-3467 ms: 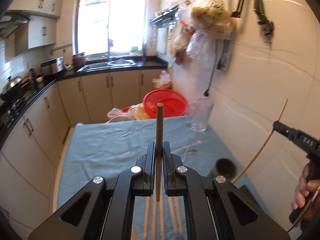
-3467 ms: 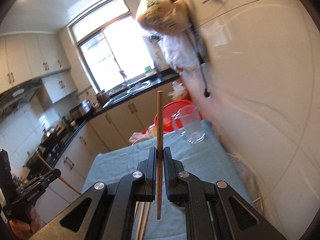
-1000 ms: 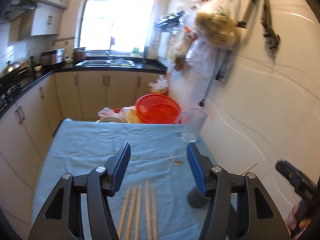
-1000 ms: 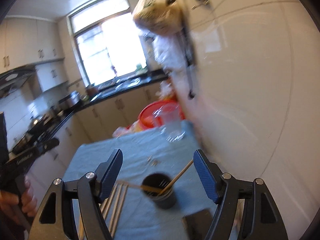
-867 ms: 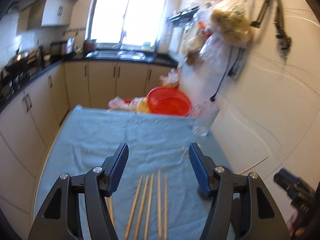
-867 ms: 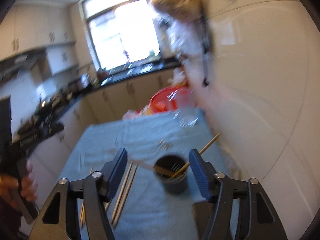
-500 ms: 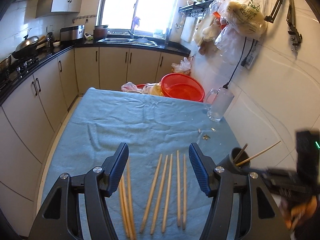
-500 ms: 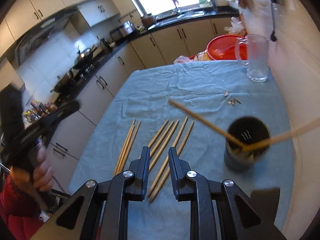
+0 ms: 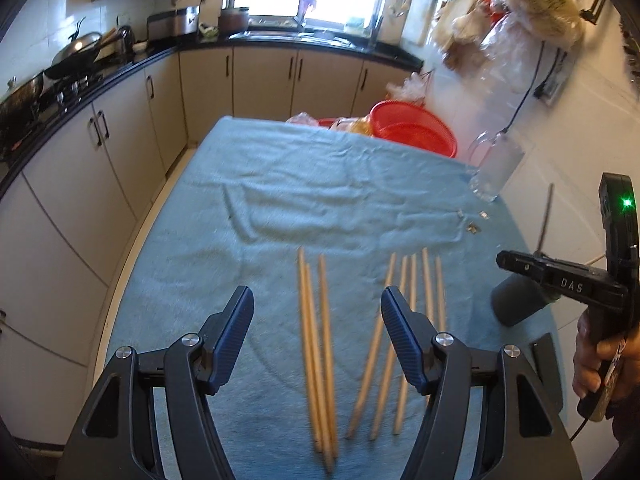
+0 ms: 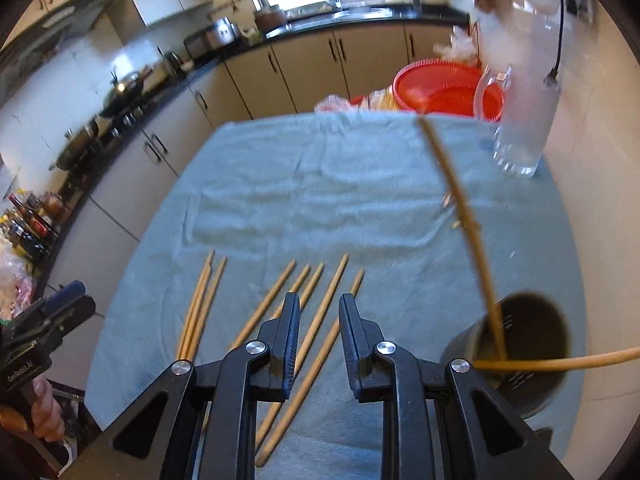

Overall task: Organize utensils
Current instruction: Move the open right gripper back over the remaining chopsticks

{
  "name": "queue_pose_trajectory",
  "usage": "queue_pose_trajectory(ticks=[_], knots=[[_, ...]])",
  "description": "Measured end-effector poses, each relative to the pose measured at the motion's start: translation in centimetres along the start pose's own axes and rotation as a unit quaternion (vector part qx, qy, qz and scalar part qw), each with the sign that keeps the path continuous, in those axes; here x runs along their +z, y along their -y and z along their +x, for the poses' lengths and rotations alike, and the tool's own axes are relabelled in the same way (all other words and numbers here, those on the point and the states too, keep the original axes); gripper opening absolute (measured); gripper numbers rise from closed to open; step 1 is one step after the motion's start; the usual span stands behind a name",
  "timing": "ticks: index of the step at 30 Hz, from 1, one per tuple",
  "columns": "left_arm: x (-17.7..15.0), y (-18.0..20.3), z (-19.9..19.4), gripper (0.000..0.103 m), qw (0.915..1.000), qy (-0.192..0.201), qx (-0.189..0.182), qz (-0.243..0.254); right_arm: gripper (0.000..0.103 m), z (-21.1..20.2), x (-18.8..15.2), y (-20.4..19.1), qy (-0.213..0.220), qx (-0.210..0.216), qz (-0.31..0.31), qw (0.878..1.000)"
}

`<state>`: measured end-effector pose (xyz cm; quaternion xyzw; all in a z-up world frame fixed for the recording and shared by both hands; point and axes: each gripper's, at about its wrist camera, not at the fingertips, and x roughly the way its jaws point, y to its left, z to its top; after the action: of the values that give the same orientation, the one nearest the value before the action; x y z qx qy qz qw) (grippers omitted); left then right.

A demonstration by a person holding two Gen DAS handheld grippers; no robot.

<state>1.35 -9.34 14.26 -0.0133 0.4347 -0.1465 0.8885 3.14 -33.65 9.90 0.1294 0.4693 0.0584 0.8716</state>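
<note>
Wooden chopsticks lie on the blue cloth (image 9: 320, 200): a group of three (image 9: 316, 352) and several more to their right (image 9: 404, 320). My left gripper (image 9: 316, 296) hovers above the three, jaws wide and opening, holding nothing. My right gripper (image 10: 320, 300) hangs over the right group (image 10: 334, 280), jaws narrow with a small gap and nothing pressed between them. A dark cup (image 10: 532, 344) at the right holds two chopsticks (image 10: 460, 216). The left wrist view shows the cup (image 9: 516, 300) behind the right gripper's body (image 9: 560, 280).
A glass mug (image 9: 496, 168) stands at the table's far right by the tiled wall. A red basin (image 9: 416, 132) and bags sit at the far edge. Small scraps (image 9: 472, 224) lie on the cloth. Kitchen cabinets run along the left.
Both grippers have tipped down and sunk toward the chopsticks on the cloth. The right jaws went from wide to narrow. The chopsticks each gripper held earlier are gone from the jaws.
</note>
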Motion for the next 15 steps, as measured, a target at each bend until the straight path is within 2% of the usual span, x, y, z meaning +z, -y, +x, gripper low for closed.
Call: queue_pose_trajectory(ticks=[6,15], knots=[[-1.2,-2.0,2.1,0.065,0.9997,-0.023,0.005,-0.005,0.023,4.0,-1.1,0.0,-0.045,-0.024,0.032,0.998],[-2.7,-4.0,3.7,0.065,0.9992,-0.039,0.001,0.002,0.023,7.3,-2.6,-0.1,-0.067,-0.058,0.07,0.994]])
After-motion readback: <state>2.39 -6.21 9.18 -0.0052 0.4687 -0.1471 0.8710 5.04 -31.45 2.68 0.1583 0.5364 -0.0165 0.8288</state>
